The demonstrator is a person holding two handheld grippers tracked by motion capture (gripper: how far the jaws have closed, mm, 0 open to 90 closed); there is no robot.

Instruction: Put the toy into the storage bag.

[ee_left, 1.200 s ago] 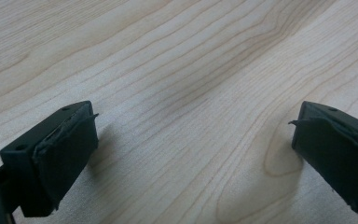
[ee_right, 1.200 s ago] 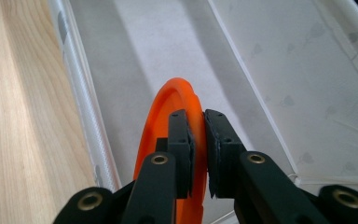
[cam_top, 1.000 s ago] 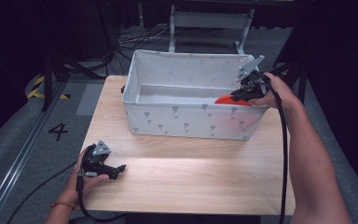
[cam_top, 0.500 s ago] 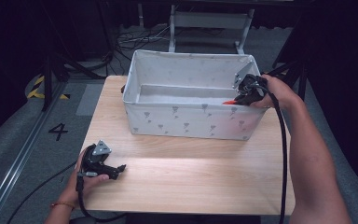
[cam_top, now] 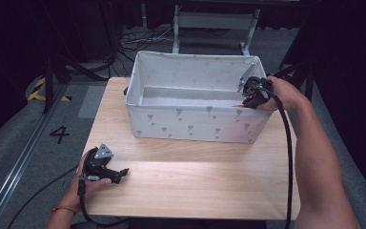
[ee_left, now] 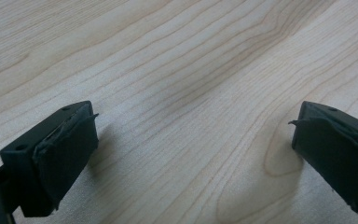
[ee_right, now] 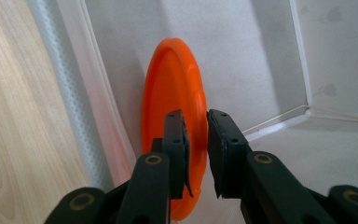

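Note:
An orange plate (ee_right: pixel 168 79) stands on edge inside a white fabric bin (cam_top: pixel 190 55), leaning on the bin's near wall at its right end. From above, just a sliver of the orange plate (cam_top: pixel 238 105) shows over the bin's edge. My right gripper (ee_right: pixel 196 135) reaches down into the bin with the plate's rim pinched between its jaws, which have just been opening a little. In the high view the right gripper (cam_top: pixel 248 101) sits at the bin's right corner. My left gripper (cam_top: pixel 124 172) rests on the wooden table (cam_top: pixel 195 181) at the front left; its jaws (ee_left: pixel 191 149) stand wide open and empty.
The bin takes up the back half of the table. Its floor (ee_right: pixel 335 154) beside the plate is bare. Cables and a metal stand (cam_top: pixel 214 24) lie on the floor beyond the table. The right gripper's cable (cam_top: pixel 288 143) runs along the forearm.
The right gripper has sunk into the bin with the orange plate, so less of the plate shows above the wall. The left gripper has stayed put.

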